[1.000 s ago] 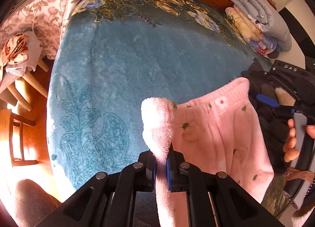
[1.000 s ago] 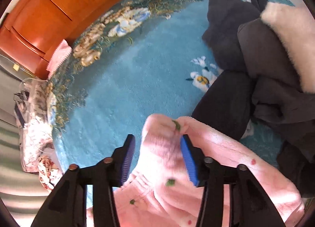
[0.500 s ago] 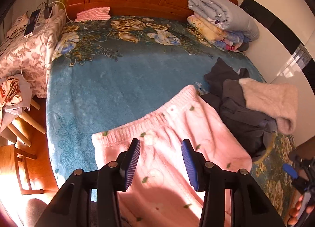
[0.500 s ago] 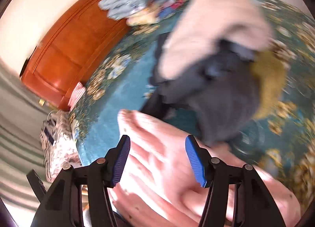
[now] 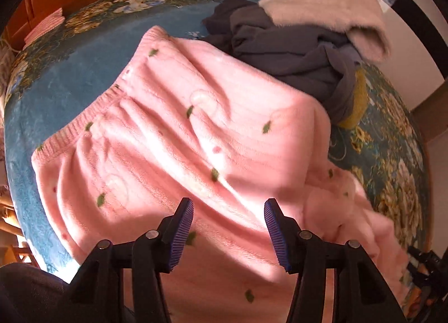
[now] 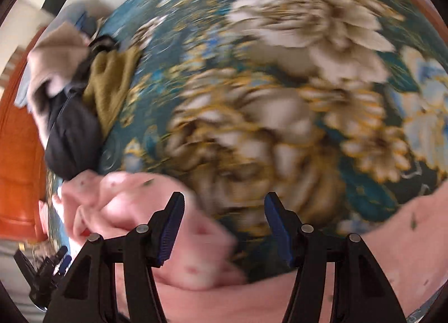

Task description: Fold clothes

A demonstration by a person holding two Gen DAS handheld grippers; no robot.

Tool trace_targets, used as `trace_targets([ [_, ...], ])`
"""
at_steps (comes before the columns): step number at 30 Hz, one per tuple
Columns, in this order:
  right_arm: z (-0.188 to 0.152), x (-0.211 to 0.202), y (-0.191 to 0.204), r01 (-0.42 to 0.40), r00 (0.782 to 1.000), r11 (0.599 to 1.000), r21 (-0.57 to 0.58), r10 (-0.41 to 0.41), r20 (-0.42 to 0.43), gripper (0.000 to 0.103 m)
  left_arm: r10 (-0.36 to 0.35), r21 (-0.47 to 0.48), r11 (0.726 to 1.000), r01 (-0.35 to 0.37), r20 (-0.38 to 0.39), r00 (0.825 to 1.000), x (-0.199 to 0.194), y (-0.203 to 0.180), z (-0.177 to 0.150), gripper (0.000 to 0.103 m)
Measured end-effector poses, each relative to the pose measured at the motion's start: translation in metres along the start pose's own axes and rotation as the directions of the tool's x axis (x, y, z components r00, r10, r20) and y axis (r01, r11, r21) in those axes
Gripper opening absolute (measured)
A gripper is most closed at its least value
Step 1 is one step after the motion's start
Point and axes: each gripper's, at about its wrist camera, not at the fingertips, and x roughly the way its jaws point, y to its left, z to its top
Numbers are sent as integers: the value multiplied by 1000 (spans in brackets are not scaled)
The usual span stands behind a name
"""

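One pair of fluffy pink fleece trousers with green flecks is spread, rippled, on the blue plush floral bed blanket, its ribbed waistband toward ten o'clock. The left gripper is seen with jaws opening — nothing pinched between them. The right gripper is held agape, empty, over blurred blanket. One heap of dark grey clothes is piled at one o'clock; bare blanket remains at nine.

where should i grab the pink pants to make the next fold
Probably the ribbed waistband of the pink pants, at its two corners, coming from above. It lies flat on the blanket as a firm straight edge, clear of the dark clothes pile.
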Motion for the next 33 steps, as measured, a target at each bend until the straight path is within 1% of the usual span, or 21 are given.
trace_targets([
  [2, 5, -12, -28, 10, 1000, 999, 48, -12, 28, 61, -34, -72, 997, 33, -15, 999, 3, 12, 2, 57],
  [4, 7, -17, -46, -41, 999, 996, 80, 39, 26, 61, -39, -119, 992, 38, -9, 999, 3, 21, 5, 57],
  [5, 6, -16, -49, -92, 996, 992, 92, 91, 12, 61, -43, -141, 989, 41, -14, 999, 4, 25, 5, 57],
  [6, 2, -13, -47, -154, 988, 983, 98, 156, -14, 61, -48, -163, 986, 44, -19, 999, 5, 29, 4, 57],
  [7, -3, -8, -41, -220, 973, 971, 95, 225, -47, 61, -54, -181, 982, 48, -27, 998, 6, 32, 3, 57],
  [10, -20, 11, -14, -311, 939, 950, 38, 314, -138, 61, -56, -198, 979, 51, -22, 998, 3, 37, 2, 57],
  [12, -29, 23, 4, -285, 945, 959, 3, 281, -166, 61, -50, -186, 981, 47, -12, 999, -1, 36, 1, 57],
  [13, -32, 30, 10, -254, 951, 967, 4, 251, -180, 60, -45, -178, 983, 43, -9, 999, -3, 35, 0, 57],
  [14, -35, 36, 13, -224, 955, 975, 17, 223, -196, 42, -44, -173, 984, 42, -7, 999, -4, 35, 0, 57],
  [15, -37, 40, 16, -218, 952, 975, 40, 222, -210, 14, -48, -172, 984, 46, -6, 999, -5, 35, -1, 57],
  [16, -38, 39, 16, -228, 949, 971, 66, 237, -209, 11, -52, -175, 983, 50, -7, 999, -6, 35, -1, 57],
  [17, -39, 38, 16, -238, 946, 967, 93, 253, -205, 11, -56, -181, 982, 53, -8, 998, -7, 38, -1, 58],
  [19, -31, 22, 16, -246, 953, 965, 95, 258, -157, 10, -62, -192, 980, 59, -10, 998, -9, 40, -3, 58],
  [22, 1, -32, 8, -245, 970, 965, 94, 243, 27, 9, -73, -202, 977, 69, -11, 997, -9, 42, -4, 58],
  [24, 17, -72, 14, -185, 973, 981, 65, 174, 153, 9, -80, -207, 975, 76, -10, 997, -9, 44, -4, 58],
  [26, 28, -102, 33, -88, 961, 996, -9, 87, 262, 9, -83, -211, 974, 79, -13, 996, -6, 48, -4, 58],
  [27, 29, -108, 45, -59, 957, 997, -42, 68, 281, 9, -83, -213, 974, 77, -17, 996, -5, 48, -4, 58],
  [28, 30, -106, 55, -47, 959, 997, -69, 64, 276, 9, -82, -214, 974, 76, -20, 996, -5, 48, -3, 58],
  [30, 21, -84, 82, -23, 972, 991, -131, 53, 229, 9, -85, -219, 972, 79, -19, 996, -5, 50, -4, 58],
  [31, 15, -68, 94, -28, 978, 988, -154, 58, 198, 9, -85, -221, 972, 79, -19, 996, -6, 50, -3, 58],
  [33, -4, -24, 123, -80, 991, 983, -166, 96, 91, 9, -83, -225, 971, 77, -19, 996, -7, 52, -3, 58],
])
